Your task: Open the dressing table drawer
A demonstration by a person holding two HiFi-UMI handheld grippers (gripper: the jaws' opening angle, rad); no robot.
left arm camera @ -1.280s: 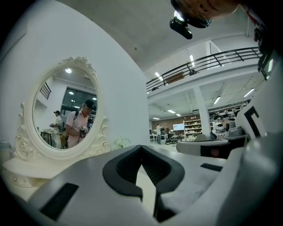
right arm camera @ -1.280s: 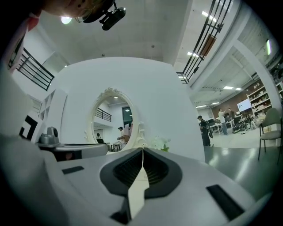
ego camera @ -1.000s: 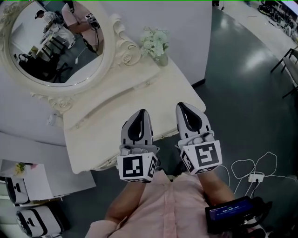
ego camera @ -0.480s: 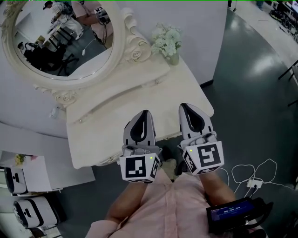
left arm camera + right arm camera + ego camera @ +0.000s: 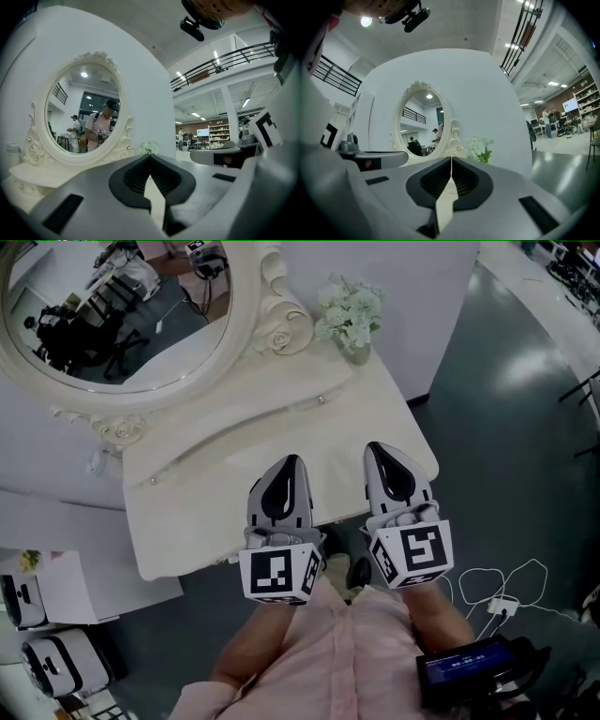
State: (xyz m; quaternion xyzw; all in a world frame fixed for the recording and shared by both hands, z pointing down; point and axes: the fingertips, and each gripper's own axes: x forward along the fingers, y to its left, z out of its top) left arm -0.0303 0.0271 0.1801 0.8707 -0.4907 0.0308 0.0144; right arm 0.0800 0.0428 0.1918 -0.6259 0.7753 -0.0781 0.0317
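Pointing level, closed: left hand-held gripper [image 5: 292, 462], right hand-held gripper [image 5: 373, 447].

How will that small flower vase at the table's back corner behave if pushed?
Probably tips easily: the flower vase looks narrow under a wide white bouquet. It is likely light and may slide on the smooth dressing table top.
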